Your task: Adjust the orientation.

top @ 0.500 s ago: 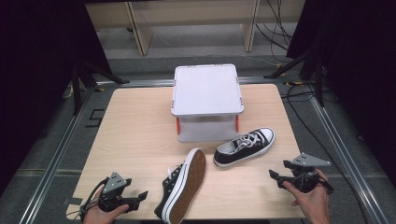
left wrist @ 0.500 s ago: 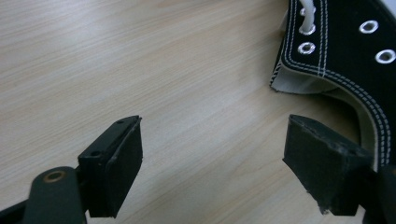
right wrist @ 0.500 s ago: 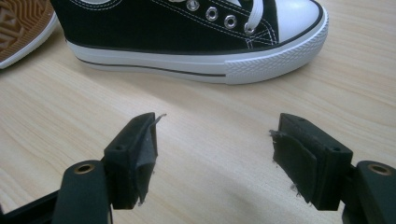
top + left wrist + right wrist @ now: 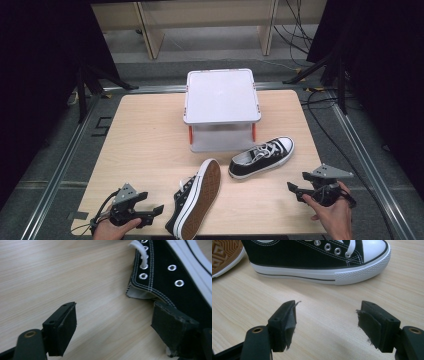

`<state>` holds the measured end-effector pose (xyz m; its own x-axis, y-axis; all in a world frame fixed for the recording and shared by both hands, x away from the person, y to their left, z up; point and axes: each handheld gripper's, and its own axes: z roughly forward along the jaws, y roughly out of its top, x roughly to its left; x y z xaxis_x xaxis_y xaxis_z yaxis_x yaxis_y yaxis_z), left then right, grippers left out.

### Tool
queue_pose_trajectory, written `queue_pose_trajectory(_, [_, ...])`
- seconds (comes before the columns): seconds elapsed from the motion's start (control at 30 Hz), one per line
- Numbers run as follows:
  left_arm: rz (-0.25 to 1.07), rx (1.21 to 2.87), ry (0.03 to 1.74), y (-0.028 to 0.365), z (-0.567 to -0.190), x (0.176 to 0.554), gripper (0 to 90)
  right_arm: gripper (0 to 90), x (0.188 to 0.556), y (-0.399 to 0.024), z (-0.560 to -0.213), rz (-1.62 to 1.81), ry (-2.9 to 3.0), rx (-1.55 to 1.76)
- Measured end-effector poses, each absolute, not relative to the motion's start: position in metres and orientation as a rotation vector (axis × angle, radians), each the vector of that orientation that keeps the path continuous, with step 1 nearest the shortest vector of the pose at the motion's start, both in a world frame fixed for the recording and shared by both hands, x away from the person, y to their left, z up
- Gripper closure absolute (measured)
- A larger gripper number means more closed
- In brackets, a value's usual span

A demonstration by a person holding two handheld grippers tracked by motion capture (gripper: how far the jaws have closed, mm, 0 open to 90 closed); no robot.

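Observation:
Two black canvas sneakers with white soles lie on the wooden table [image 4: 150, 135]. One sneaker [image 4: 262, 157] [image 4: 317, 257] stands upright in front of the box, toe to the right. The other sneaker [image 4: 196, 200] [image 4: 172, 280] lies on its side near the front edge, tan sole up. My left gripper [image 4: 159, 214] [image 4: 115, 332] rests low at the front left, open, its jaws empty and its right jaw close beside the tipped sneaker. My right gripper [image 4: 291, 189] [image 4: 327, 325] is held at the front right, open and empty, pointing at the upright sneaker.
A grey lidded plastic box [image 4: 221, 107] with orange latches stands at the table's back middle. Bare wood lies left of the box and between the grippers. Dark curtains, stand legs and cables ring the table, with a metal rail along each side.

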<state>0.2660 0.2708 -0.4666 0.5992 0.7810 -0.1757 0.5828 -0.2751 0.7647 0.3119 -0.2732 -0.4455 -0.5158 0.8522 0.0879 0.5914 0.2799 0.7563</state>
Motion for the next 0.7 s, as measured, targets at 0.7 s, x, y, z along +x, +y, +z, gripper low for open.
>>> queue_pose_trajectory(0.7, [0.133, 2.027, 0.985, 0.226, -0.463, 0.265, 28.3, 30.7, 0.313, -0.272, -0.446, 1.103, 2.238, 1.277])
